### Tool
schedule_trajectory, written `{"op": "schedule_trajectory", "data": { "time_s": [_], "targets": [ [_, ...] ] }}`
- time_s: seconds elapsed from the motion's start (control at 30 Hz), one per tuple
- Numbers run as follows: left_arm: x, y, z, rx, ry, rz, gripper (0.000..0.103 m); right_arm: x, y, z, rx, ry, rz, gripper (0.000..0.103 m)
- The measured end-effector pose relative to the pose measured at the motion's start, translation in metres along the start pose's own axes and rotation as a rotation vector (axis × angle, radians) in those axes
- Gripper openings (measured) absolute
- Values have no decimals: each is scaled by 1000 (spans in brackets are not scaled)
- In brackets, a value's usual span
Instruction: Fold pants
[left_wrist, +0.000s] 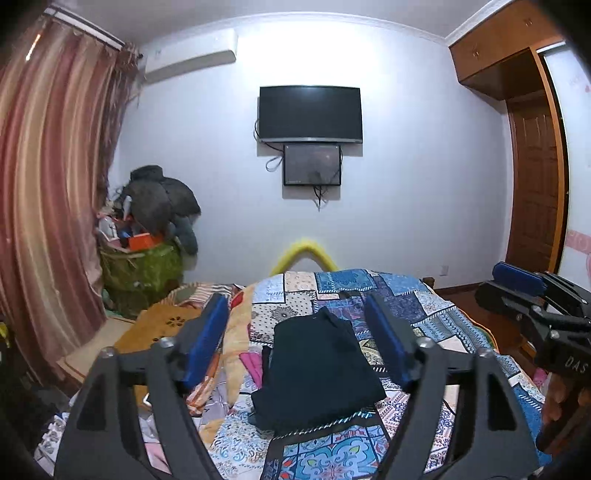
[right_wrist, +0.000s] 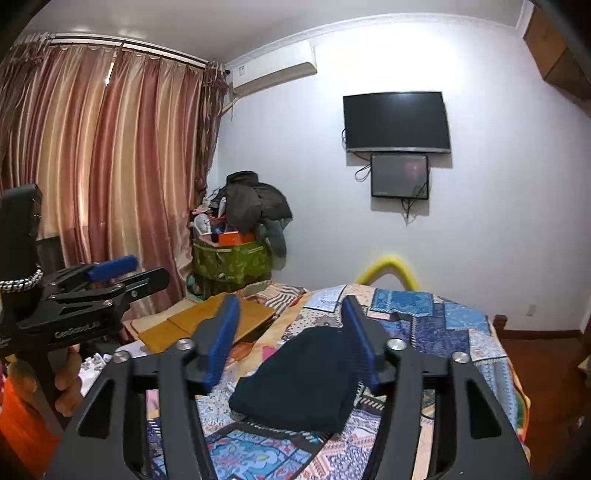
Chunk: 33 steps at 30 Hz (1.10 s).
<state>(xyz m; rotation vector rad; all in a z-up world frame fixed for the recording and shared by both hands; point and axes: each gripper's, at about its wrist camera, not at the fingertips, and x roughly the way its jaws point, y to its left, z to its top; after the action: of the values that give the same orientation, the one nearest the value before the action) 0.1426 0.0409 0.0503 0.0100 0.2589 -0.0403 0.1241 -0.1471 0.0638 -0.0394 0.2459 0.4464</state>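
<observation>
Both grippers same build: matte black frames with triangular cutouts, silver round screws at the pivots, blue ribbed pads on the fingers (left_wrist: 207, 339). Left gripper (left_wrist: 301, 341) frame fills 6 o'clock of its own view. Right gripper (right_wrist: 290, 345) body reads "DAS" in white; left one carries "GenRobot.AI" lettering plus a braided black-white cord. Bare skin on both hands (right_wrist: 68, 384).
</observation>
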Motion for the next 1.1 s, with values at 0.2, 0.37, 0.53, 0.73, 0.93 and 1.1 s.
{"op": "schedule_trajectory", "data": {
  "time_s": [0.2,0.37,0.53,0.73,0.93,1.1],
  "targets": [
    [-24,-7,-7,-1,-32,0,102,-14,0,-3,16,-30,-75,95],
    [-37,-11,-9,-3,-37,-3,103,-23,-2,-3,34,-41,-98,103],
    [-43,-14,-10,-10,-34,-14,103,-29,2,-8,29,-40,-104,103],
    [-42,-15,-12,-14,-35,-10,103,-31,3,-9,12,-43,-115,103],
    [-38,-13,-13,-30,-23,-16,103,-30,1,-14,28,-32,-116,103],
    [-34,-12,-16,-30,-9,-18,103,-29,-1,-17,43,-17,-115,103]
  ]
}}
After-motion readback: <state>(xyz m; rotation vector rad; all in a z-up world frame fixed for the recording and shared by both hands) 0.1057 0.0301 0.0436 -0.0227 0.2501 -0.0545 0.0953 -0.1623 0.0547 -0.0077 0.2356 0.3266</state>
